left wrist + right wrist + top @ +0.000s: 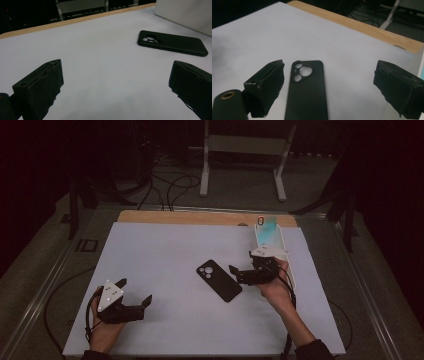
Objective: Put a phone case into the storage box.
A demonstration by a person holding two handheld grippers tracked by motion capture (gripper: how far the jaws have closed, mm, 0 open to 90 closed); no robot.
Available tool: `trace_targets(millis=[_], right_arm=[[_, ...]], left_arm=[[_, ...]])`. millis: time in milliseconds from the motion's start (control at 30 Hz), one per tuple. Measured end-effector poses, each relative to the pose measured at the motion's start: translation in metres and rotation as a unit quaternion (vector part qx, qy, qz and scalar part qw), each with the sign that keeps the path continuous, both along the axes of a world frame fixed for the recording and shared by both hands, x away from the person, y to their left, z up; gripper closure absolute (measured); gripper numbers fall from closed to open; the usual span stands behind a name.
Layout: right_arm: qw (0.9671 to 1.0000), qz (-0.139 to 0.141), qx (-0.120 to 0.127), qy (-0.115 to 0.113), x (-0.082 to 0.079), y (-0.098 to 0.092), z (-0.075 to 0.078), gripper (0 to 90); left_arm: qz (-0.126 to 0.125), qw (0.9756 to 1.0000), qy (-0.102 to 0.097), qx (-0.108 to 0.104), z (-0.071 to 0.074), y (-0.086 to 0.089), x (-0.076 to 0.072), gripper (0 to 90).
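The right gripper (240,262) hangs with its jaws spread wide and nothing in them, just beside the black case (219,280), which lies flat on the white sheet (165,250) between and ahead of those jaws. The left gripper (134,291), also wide open and empty, sits well apart from the case.

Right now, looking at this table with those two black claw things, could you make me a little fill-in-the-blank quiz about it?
1. The phone case lying on the white sheet is ____ in colour.
2. The gripper nearer the phone case is the ____ gripper.
3. The jaws of the left gripper are ____, with nothing between them.
4. The cluster of camera holes in the phone case counts ____ round openings.

Missing words: black; right; open; three
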State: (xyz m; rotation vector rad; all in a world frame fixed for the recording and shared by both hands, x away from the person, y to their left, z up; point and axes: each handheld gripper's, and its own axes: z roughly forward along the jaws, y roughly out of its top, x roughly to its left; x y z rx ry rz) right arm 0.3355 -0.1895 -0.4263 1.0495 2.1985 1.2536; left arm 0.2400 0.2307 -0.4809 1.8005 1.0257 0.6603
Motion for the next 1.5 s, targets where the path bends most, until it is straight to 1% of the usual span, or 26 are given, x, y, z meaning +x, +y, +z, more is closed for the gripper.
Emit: trace_targets(millis=[33, 200, 267, 333, 433, 467, 500, 667, 767, 900, 1033, 1133, 1233, 1300, 1333, 1500], right_arm=[[1.0000, 0.003, 0.005, -0.003, -0.006, -0.002, -0.001, 9.4], [0.9993, 0.016, 0.016, -0.031, -0.031, -0.010, -0.008, 9.5], [0.9988, 0.020, 0.022, -0.037, -0.041, -0.015, -0.011, 9.5], [0.9982, 0.023, 0.028, -0.048, -0.051, -0.022, -0.016, 9.5], [0.9974, 0.022, 0.039, -0.057, -0.063, -0.031, -0.022, 9.5], [0.9971, 0.022, 0.038, -0.062, -0.066, -0.034, -0.024, 9.5], [0.9966, 0.023, 0.043, -0.067, -0.069, -0.036, -0.026, 9.5], [0.9945, 0.021, 0.068, -0.077, -0.084, -0.049, -0.033, 9.5], [0.9943, 0.015, 0.073, -0.077, -0.089, -0.054, -0.035, 9.5], [0.9950, 0.010, 0.072, -0.069, -0.091, -0.056, -0.036, 9.4], [0.9968, 0.000, 0.056, -0.057, -0.088, -0.053, -0.037, 9.4], [0.9975, 0.001, 0.052, -0.048, -0.084, -0.052, -0.035, 9.3], [0.9984, 0.005, 0.045, -0.034, -0.079, -0.048, -0.032, 8.8], [0.9990, 0.010, 0.035, -0.024, -0.075, -0.044, -0.029, 8.8], [0.9994, 0.009, 0.025, -0.020, -0.073, -0.041, -0.028, 8.8], [0.9996, 0.024, 0.016, -0.008, -0.061, -0.029, -0.025, 8.8]], left_arm=[[0.000, 1.0000, 0.000, 0.000, 0.000, 0.000, 0.000, 0.1], [0.002, 1.0000, -0.002, -0.003, 0.001, 0.001, -0.001, 0.1], [0.003, 1.0000, -0.003, -0.007, 0.002, 0.003, -0.001, 0.1], [0.004, 0.9999, -0.005, -0.008, 0.002, 0.004, -0.001, 0.1], [0.004, 0.9999, -0.005, -0.011, 0.003, 0.004, -0.001, 0.1], [0.004, 0.9999, -0.005, -0.011, 0.003, 0.004, -0.001, 0.1], [0.003, 0.9999, -0.005, -0.011, 0.003, 0.004, -0.001, 0.1], [0.001, 0.9999, -0.006, -0.012, 0.003, 0.004, -0.001, 0.1], [-0.002, 0.9999, -0.007, -0.012, 0.002, 0.003, -0.001, 0.1], [-0.005, 0.9999, -0.009, -0.012, 0.002, 0.002, -0.002, 0.1], [-0.006, 0.9999, -0.010, -0.012, 0.002, 0.002, -0.002, 0.1], [-0.006, 0.9999, -0.008, -0.011, 0.002, 0.002, -0.001, 0.1], [-0.007, 0.9999, -0.008, -0.009, 0.001, 0.002, -0.001, 0.1], [-0.007, 0.9999, -0.008, -0.007, 0.001, 0.001, -0.001, 0.1], [-0.007, 0.9999, -0.007, -0.007, 0.001, 0.001, -0.001, 0.1], [-0.006, 0.9999, -0.006, -0.007, 0.001, 0.001, -0.001, 0.1]])
